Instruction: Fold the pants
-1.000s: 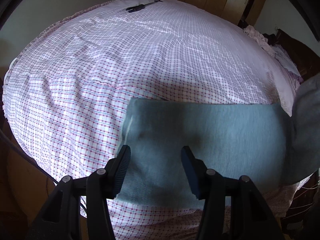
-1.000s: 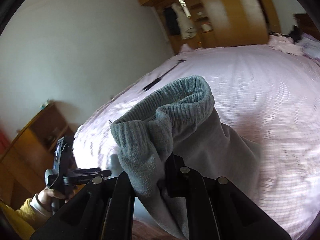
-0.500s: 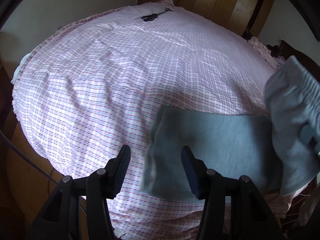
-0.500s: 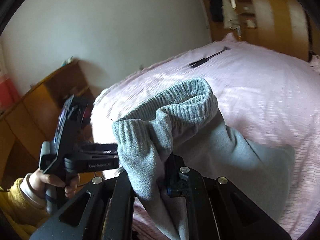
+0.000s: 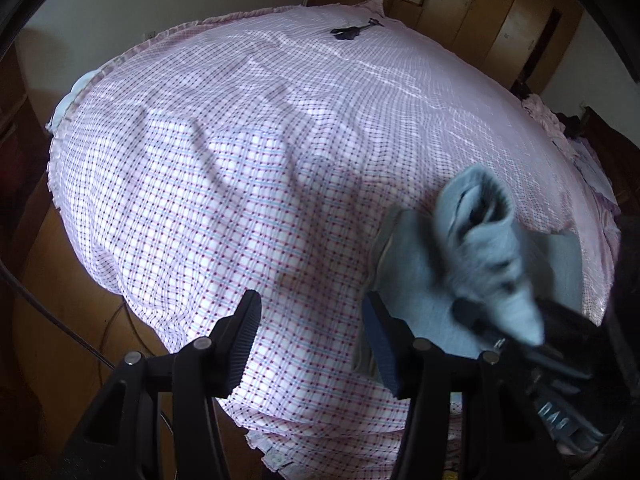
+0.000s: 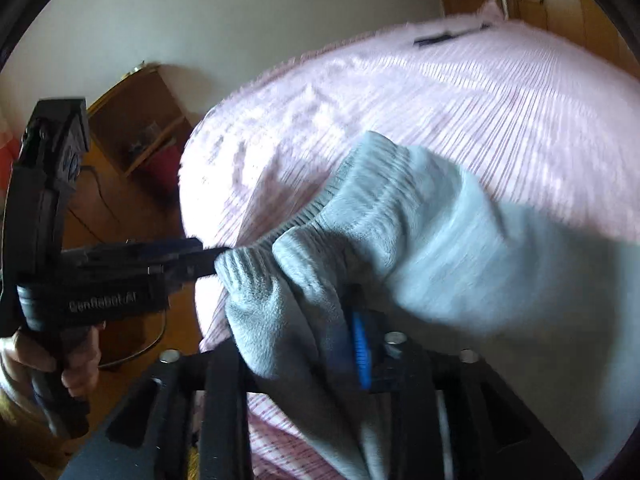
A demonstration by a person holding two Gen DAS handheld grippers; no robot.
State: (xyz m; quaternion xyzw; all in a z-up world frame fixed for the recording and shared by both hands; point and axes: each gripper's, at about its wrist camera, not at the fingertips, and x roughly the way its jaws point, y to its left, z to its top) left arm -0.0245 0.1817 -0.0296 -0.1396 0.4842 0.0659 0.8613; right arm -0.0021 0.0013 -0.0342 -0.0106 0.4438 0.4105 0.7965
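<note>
- Through my left wrist camera, my left gripper (image 5: pixel 312 344) stands wide apart with nothing between its fingers, above the checked bedsheet (image 5: pixel 248 184). A second ago grey cloth filled the gap between them; now the gap shows only sheet.
- At 3 o'clock in that view lie the grey pants (image 5: pixel 424 280), a flat layer on the bed with its near edge just behind my right-hand finger. A second ago that layer spread across the lower middle of the view; it now sits far over toward 3 to 4 o'clock.
- Above the flat layer, the ribbed waistband end (image 5: pixel 480 216) is raised and blurred, gripped by my right gripper (image 5: pixel 492 324), which comes in from 4 o'clock. A second ago only a grey fold showed at the right edge.
- At 12 o'clock, far across the bed, a small dark object (image 5: pixel 352 32) lies on the sheet.
- Through my right wrist camera, my right gripper (image 6: pixel 300 344) is clamped on the pants (image 6: pixel 460 264); the bunched waistband fills the centre and drapes toward 4 o'clock.
- At 9 o'clock my left gripper (image 6: pixel 200 256) now points at the waistband, its tips beside the cloth; blur hides whether they touch. A second ago it sat small and low near 8 o'clock.
- My left hand (image 6: pixel 60 360) grips its handle at 8 o'clock.
</note>
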